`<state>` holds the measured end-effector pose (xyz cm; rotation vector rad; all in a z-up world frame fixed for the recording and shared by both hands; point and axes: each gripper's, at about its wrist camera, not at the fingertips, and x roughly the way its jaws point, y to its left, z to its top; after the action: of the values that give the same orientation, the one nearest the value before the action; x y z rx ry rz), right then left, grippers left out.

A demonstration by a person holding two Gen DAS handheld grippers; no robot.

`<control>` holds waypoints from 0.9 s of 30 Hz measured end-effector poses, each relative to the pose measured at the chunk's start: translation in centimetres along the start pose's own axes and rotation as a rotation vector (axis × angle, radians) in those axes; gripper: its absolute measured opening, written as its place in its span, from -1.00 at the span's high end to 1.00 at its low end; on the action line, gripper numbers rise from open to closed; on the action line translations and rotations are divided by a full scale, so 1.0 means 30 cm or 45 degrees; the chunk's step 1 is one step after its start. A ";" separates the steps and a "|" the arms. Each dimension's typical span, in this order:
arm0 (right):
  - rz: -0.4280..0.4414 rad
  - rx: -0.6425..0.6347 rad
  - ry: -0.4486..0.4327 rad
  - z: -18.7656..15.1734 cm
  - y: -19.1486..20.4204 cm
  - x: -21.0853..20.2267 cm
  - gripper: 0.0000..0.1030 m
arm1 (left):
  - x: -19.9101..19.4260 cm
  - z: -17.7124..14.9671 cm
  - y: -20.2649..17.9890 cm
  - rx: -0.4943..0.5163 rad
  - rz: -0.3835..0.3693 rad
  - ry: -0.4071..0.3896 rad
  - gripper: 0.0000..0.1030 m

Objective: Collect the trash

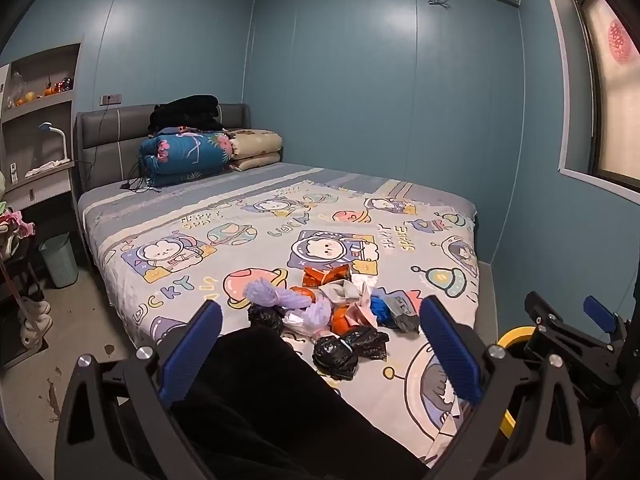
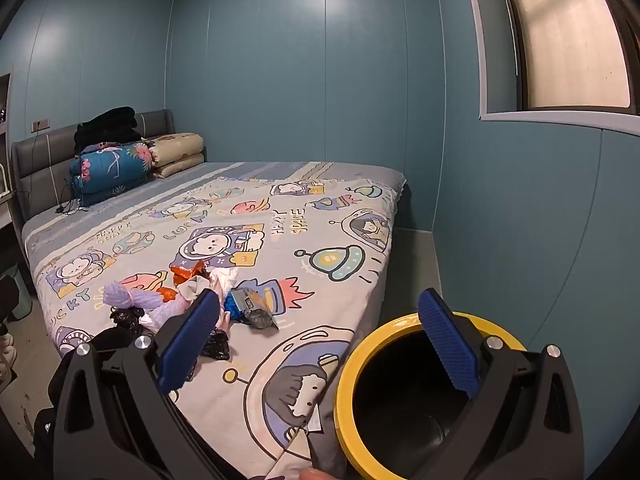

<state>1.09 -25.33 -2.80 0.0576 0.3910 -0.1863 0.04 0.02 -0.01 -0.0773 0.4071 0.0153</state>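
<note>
A heap of trash (image 1: pixel 340 312) lies on the cartoon bedspread (image 1: pixel 248 248) near the foot of the bed. It holds crumpled black bags (image 1: pixel 334 356), a purple fluffy piece (image 1: pixel 264 294), an orange wrapper (image 1: pixel 326 276), a blue scrap (image 1: pixel 380 308) and a grey packet (image 1: pixel 404 314). My left gripper (image 1: pixel 320 344) hangs open just short of the heap, nothing between its blue pads. My right gripper (image 2: pixel 318 344) is open too, with the trash (image 2: pixel 200 304) to its left. A yellow-rimmed black bin (image 2: pixel 348 372) stands beside the bed under its right finger.
A person's dark-clothed leg (image 1: pixel 260 392) fills the space below the left gripper. A green wastebasket (image 1: pixel 60 260) stands on the floor left of the bed. Folded quilts (image 1: pixel 188 156) sit at the headboard. Shelves (image 1: pixel 40 112) line the left wall, and a window (image 2: pixel 568 40) the right.
</note>
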 end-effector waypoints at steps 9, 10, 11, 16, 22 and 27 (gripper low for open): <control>0.002 -0.002 -0.001 0.000 0.002 -0.001 -0.84 | 0.000 0.000 0.000 0.002 0.002 -0.001 -0.85; 0.002 -0.001 0.002 0.000 0.002 0.000 -0.84 | 0.000 0.000 0.000 0.002 0.001 -0.002 -0.85; 0.002 -0.002 0.002 0.000 0.002 0.000 -0.84 | 0.000 0.000 0.000 0.003 0.002 -0.003 -0.85; 0.003 -0.004 0.001 -0.002 0.003 0.000 -0.84 | 0.003 0.000 0.002 0.000 0.002 0.001 -0.85; 0.001 -0.005 0.002 -0.003 0.007 -0.001 -0.84 | -0.002 0.000 0.002 0.002 0.001 -0.002 -0.85; 0.002 -0.005 0.003 -0.001 0.001 0.000 -0.84 | 0.000 0.000 0.000 0.002 0.002 -0.001 -0.85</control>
<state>1.08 -25.28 -2.82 0.0539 0.3935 -0.1842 0.03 0.01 -0.01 -0.0753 0.4062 0.0167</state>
